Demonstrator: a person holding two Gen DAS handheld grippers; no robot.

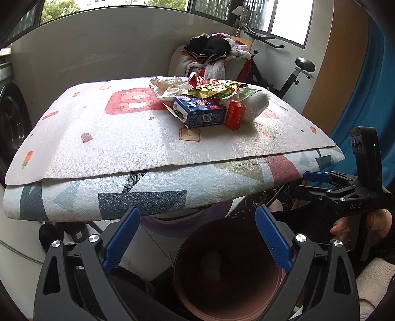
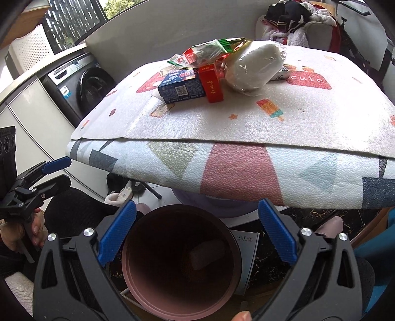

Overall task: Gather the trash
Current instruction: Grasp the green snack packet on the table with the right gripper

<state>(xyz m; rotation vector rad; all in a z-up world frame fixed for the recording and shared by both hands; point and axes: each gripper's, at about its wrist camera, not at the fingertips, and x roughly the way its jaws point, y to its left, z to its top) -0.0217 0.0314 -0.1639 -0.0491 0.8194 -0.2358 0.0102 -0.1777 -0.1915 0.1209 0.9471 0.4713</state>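
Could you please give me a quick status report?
Left gripper and right gripper open, empty, over pink bin. Trash pile untouched on table. Path clear.

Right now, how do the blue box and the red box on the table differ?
The blue box is larger and lies flat with a torn-open end flap; the red box is slimmer and looks closed. The blue box shows a QR code, the red box gold lettering. Both sit side by side at the trash pile's front.

Daylit windows (image 1: 288, 22), washing machine (image 2: 84, 89) — clothes-heaped chair (image 1: 222, 56)
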